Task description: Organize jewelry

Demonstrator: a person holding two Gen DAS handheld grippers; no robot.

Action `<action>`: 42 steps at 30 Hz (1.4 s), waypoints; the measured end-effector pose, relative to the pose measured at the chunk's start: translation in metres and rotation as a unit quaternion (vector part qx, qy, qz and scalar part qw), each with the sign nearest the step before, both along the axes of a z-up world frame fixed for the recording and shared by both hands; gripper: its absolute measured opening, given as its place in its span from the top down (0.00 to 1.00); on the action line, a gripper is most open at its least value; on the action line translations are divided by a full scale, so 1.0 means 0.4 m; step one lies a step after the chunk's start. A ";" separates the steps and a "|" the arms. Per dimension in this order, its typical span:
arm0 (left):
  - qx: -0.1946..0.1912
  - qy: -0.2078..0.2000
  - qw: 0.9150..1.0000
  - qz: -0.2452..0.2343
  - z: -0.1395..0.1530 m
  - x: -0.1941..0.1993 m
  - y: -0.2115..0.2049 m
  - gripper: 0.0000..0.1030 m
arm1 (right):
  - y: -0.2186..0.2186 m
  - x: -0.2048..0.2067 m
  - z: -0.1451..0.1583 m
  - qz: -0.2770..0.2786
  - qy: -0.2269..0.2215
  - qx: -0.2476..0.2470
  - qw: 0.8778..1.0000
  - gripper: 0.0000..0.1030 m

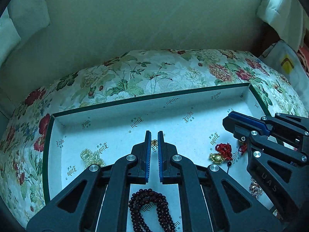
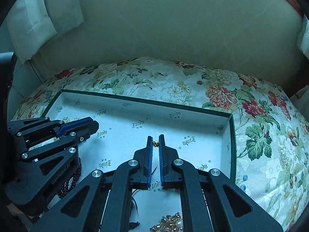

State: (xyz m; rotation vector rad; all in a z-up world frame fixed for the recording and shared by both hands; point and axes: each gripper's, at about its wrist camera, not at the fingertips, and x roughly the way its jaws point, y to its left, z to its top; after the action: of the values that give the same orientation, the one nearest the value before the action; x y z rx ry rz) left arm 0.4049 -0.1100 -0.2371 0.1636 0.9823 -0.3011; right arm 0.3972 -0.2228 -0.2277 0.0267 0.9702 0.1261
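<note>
Both grippers hovering over the tray (image 1: 58,127), left gripper (image 1: 154,135) and right gripper (image 2: 155,138) fingers narrow, empty; right should be lowering squarely astride the gold bead (image 2: 155,143) before pinching.

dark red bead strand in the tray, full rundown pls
The dark red round-bead strand lies slack on the printed white floor of the shallow green-edged box tray, looped in several rows. Beads look glossy, wood or stone; I cannot tell which. It sits at the near edge under the left gripper, partly hidden by its linkage. Neither gripper visibly touches it.
</note>
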 end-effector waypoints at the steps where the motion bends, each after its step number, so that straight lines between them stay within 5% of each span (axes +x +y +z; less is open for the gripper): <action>1: 0.002 0.002 1.000 0.001 -0.004 0.004 -0.001 0.94 | 0.000 0.002 -0.007 0.000 0.004 0.000 1.000 0.94; 15: 0.007 0.019 1.000 0.007 -0.025 0.023 0.001 0.87 | -0.018 0.018 -0.043 -0.015 0.031 0.014 0.999 0.93; 18: 0.008 0.013 1.000 0.012 -0.021 0.020 0.003 0.59 | -0.019 0.019 -0.038 -0.020 0.028 0.015 0.999 0.80; 19: 0.007 0.011 1.000 0.013 -0.018 0.019 0.003 0.59 | -0.021 0.019 -0.036 -0.023 0.026 0.016 0.999 0.64; 21: 0.006 0.013 1.000 0.014 -0.017 0.018 0.004 0.58 | -0.026 0.014 -0.028 -0.028 0.018 0.013 0.999 0.51; 27: 0.009 0.009 1.000 0.024 -0.012 0.005 0.011 0.45 | -0.038 -0.005 -0.018 -0.035 0.009 0.006 0.999 0.50; 33: 0.007 0.008 0.999 0.043 -0.007 -0.003 0.032 0.32 | -0.054 -0.020 -0.006 -0.057 0.002 0.001 0.998 0.36; 42: 0.019 0.000 0.999 0.049 0.014 -0.069 0.045 0.23 | -0.048 -0.087 0.021 -0.077 -0.021 -0.007 0.997 0.28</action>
State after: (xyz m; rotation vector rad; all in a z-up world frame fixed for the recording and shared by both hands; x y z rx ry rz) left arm 0.3774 -0.0919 -0.2315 0.1496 0.9927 -0.1921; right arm 0.3622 -0.2421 -0.2192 0.0857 0.9240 -0.0223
